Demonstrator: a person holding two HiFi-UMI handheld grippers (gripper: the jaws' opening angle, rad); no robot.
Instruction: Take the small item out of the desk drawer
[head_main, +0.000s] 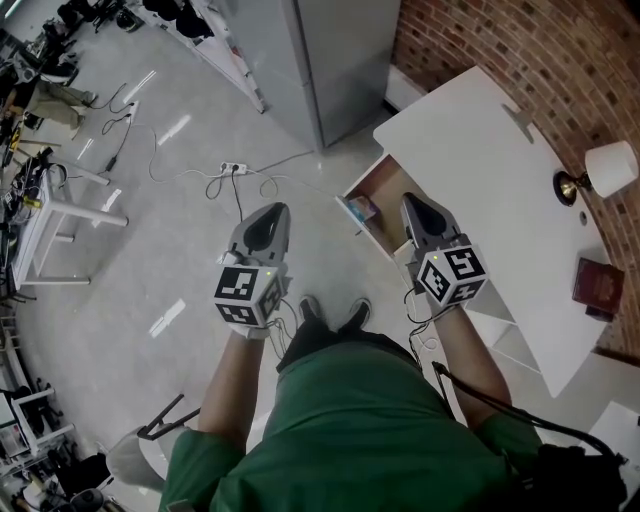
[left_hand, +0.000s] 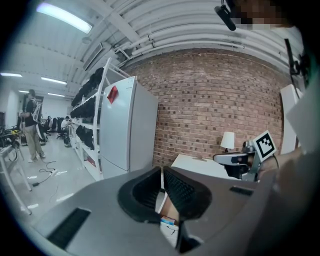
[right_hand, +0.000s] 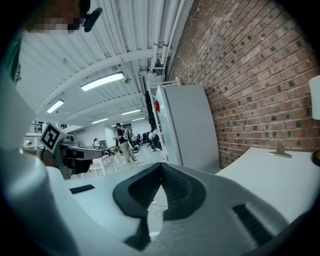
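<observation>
The white desk (head_main: 480, 170) has its drawer (head_main: 393, 198) pulled open, showing a wooden inside. A small colourful item (head_main: 361, 208) lies at the drawer's near left end. It also shows below the jaws in the left gripper view as the small item (left_hand: 168, 220). My left gripper (head_main: 277, 210) hangs over the floor, left of the drawer, jaws shut and empty. My right gripper (head_main: 410, 202) hovers over the drawer's right part, shut with nothing in it. Each gripper view shows closed pads: left gripper (left_hand: 162, 172), right gripper (right_hand: 161, 170).
A lamp (head_main: 607, 168) and a dark red box (head_main: 598, 284) stand on the desk's far side by the brick wall. A tall grey cabinet (head_main: 325, 60) rises behind the desk. Cables and a power strip (head_main: 232, 168) lie on the floor; a white table (head_main: 45, 225) stands at left.
</observation>
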